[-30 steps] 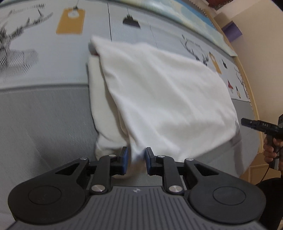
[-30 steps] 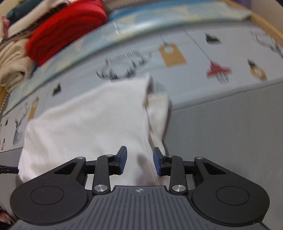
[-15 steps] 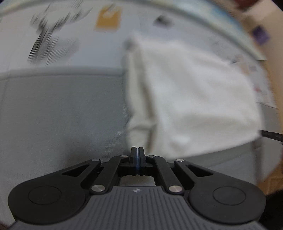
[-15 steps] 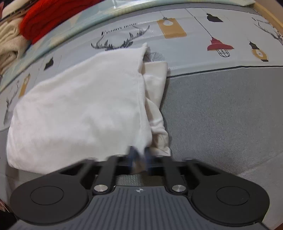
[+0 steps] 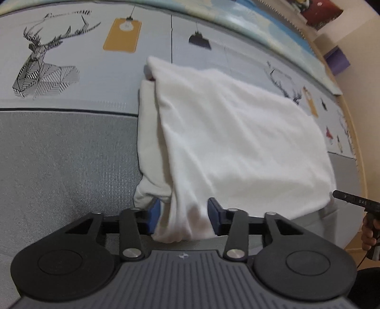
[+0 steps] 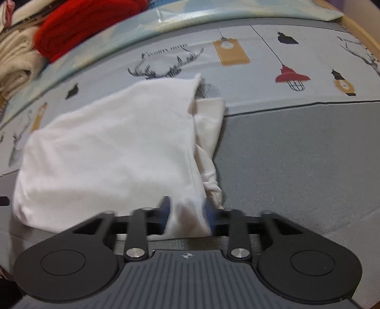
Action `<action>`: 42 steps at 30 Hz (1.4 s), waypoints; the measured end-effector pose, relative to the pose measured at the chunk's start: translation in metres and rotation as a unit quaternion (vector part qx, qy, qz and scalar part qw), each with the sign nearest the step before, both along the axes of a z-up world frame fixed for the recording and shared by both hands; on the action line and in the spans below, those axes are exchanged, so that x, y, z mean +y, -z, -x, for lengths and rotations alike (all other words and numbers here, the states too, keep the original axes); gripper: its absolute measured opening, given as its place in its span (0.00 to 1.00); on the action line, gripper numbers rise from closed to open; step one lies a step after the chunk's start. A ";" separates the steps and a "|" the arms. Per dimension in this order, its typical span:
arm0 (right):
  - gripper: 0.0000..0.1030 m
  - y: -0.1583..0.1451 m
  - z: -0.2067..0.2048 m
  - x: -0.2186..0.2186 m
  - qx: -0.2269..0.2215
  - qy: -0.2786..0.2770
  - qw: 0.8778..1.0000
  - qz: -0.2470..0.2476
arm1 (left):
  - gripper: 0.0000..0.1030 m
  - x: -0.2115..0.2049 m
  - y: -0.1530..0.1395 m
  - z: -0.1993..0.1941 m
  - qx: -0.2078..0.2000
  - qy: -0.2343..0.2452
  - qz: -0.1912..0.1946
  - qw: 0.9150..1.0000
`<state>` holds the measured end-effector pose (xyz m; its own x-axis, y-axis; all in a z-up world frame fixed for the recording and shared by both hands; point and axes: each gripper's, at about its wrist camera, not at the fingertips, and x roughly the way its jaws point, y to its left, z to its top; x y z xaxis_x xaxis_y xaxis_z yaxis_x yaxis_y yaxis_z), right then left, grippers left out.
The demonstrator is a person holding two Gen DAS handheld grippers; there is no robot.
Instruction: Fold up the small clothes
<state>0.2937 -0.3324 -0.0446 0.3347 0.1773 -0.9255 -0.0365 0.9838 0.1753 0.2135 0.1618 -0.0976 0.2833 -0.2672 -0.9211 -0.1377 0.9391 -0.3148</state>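
The white garment lies on the printed play mat, across the line where the patterned part meets the plain grey part, with its near edge toward both cameras. It is already doubled: a top layer covers most of it, and a narrower under layer shows along one side.

The left gripper points steeply down at one near corner of the cloth. Its jaws have just been opening, and they stand apart with the corner of the fabric between the blue pads; the pads do not seem to press on it. The right gripper is at the other near corner, jaws also just opened, and the cloth sits loosely between them.

I judge that the step in hand is the taking or re-taking of the two near corners for the next fold. The next move calls for both pairs of jaws to close on all the layers of each corner, and then to lift and carry the near edge over toward the far edge evenly, so the layers do not slide.

Some things are hard to see. The fingertips of the right gripper are blurred, so real contact there is uncertain. How many layers lie between the pads cannot be told. At the mat's far corner a pile of folded clothes is cut off by the frame
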 end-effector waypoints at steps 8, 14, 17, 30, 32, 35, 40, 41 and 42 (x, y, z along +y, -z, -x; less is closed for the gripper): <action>0.04 0.011 -0.003 0.007 0.014 -0.017 0.999 0.030 | 0.03 0.010 0.001 0.008 -0.019 0.031 -0.009 0.999; 0.04 0.033 0.001 0.012 0.056 -0.043 0.994 0.082 | 0.03 -0.001 0.022 0.017 0.032 0.062 -0.064 0.996; 0.04 0.027 0.002 0.018 0.042 -0.047 0.994 0.086 | 0.06 0.002 0.011 0.011 0.015 0.046 -0.075 0.996; 0.25 0.037 0.004 0.032 0.033 -0.092 0.985 0.140 | 0.17 -0.023 0.029 0.006 0.045 0.107 -0.137 0.984; 0.25 0.038 0.003 0.029 0.040 -0.089 0.986 0.134 | 0.17 -0.018 0.025 0.005 0.044 0.098 -0.152 0.983; 0.27 0.020 0.001 0.024 0.014 -0.075 0.990 0.119 | 0.17 -0.010 0.003 0.001 -0.007 0.076 -0.137 0.988; 0.28 -0.003 -0.002 0.025 -0.047 -0.076 0.993 0.083 | 0.17 -0.016 -0.013 -0.010 -0.061 0.051 -0.109 0.991; 0.28 -0.003 -0.003 0.026 -0.056 -0.077 0.992 0.081 | 0.17 -0.020 -0.014 -0.012 -0.066 0.054 -0.110 0.990; 0.29 -0.001 -0.006 0.028 -0.065 -0.078 0.991 0.084 | 0.17 -0.026 -0.013 -0.017 -0.071 0.057 -0.112 0.989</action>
<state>0.2998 -0.3041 -0.0432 0.4330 0.0843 -0.8975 -0.2026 0.9792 -0.0058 0.2306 0.1356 -0.0845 0.3944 -0.0992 -0.9136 0.0049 0.9944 -0.1058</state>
